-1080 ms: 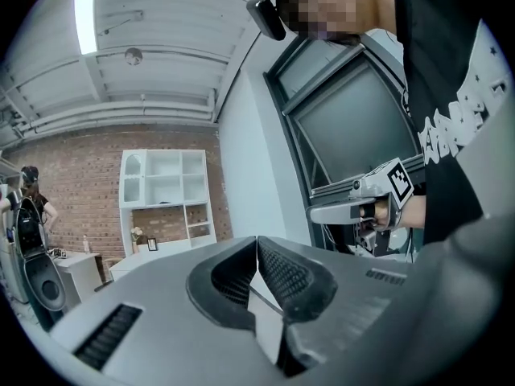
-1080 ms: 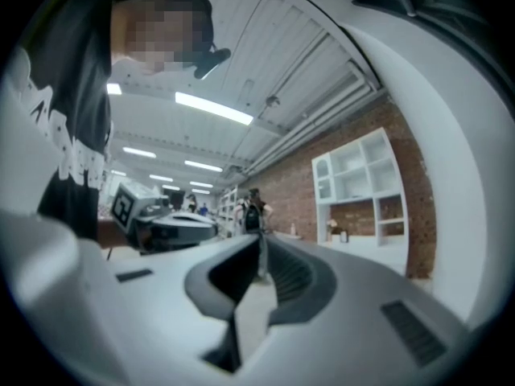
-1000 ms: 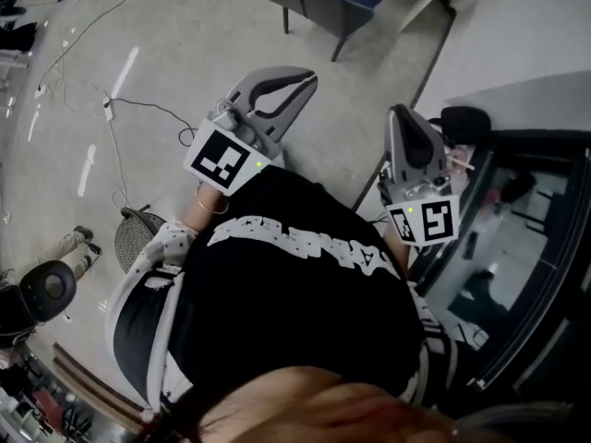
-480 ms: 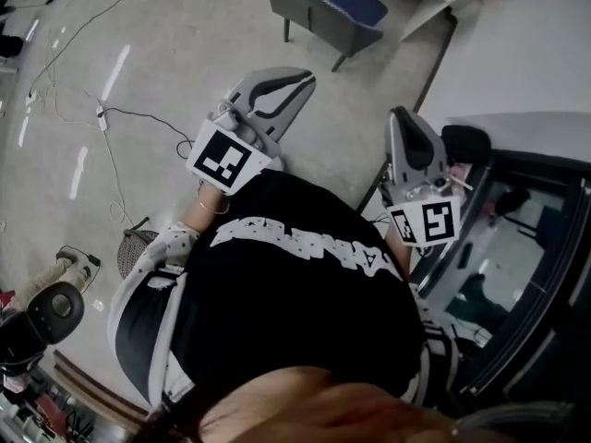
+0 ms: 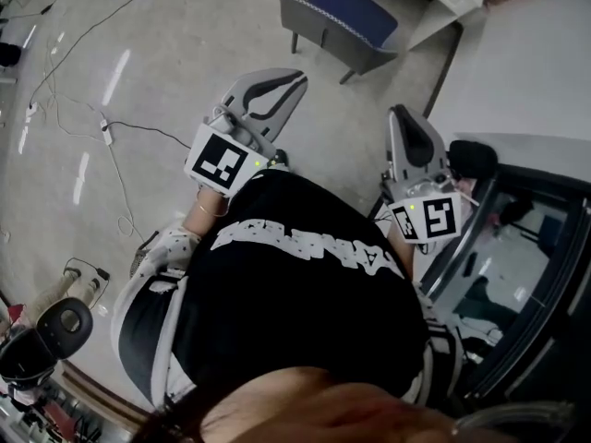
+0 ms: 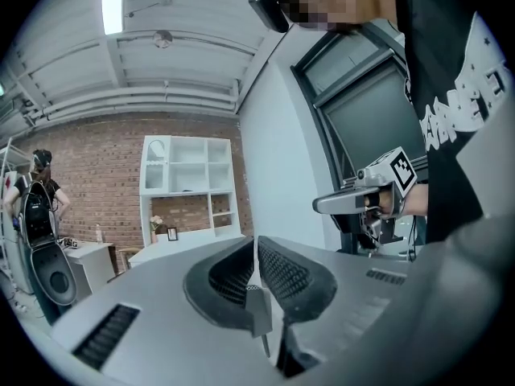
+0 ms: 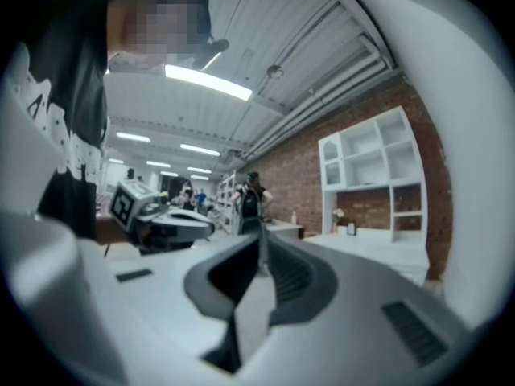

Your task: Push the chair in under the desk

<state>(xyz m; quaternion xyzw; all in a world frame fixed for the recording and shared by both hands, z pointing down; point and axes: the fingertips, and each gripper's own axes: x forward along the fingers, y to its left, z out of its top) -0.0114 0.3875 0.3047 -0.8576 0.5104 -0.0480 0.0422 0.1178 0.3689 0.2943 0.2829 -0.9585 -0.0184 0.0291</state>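
Grey floor (image 5: 166, 26), hand-held grippers (image 5: 297, 78) (image 5: 399, 114) closed, seemingly empty

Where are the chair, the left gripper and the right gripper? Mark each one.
chair (image 5: 355, 9): head view, on its blue seat.
left gripper (image 5: 297, 78): head view, at its shut jaw tips.
right gripper (image 5: 398, 113): head view, at its shut jaw tips.
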